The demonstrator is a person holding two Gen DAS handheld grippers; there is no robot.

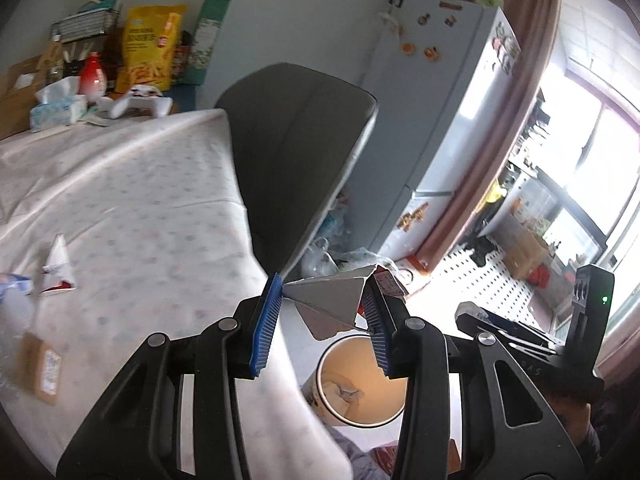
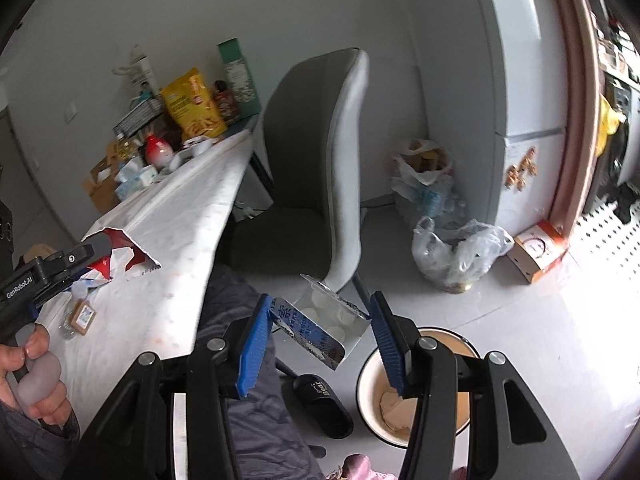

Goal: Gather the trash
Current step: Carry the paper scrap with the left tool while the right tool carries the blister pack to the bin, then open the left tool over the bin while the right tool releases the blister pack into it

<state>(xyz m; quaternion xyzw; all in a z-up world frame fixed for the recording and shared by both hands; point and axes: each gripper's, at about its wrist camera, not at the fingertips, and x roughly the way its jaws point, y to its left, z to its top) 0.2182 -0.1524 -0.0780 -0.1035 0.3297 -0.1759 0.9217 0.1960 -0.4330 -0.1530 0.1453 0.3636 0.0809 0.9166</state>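
My left gripper is shut on a torn carton piece, silver inside with a red and white edge. It hangs past the table edge, above a round cream trash bin on the floor. My right gripper is shut on a clear blister tray with white rounds and a blue foil label. The bin lies just below and to its right, with crumpled paper inside. A torn red and white scrap and a small brown box lie on the white tablecloth.
A grey chair stands at the table's side, close behind both grippers. Plastic bags and a cardboard box sit on the floor by the fridge. A black slipper lies beside the bin. Snack bags and tissues crowd the table's far end.
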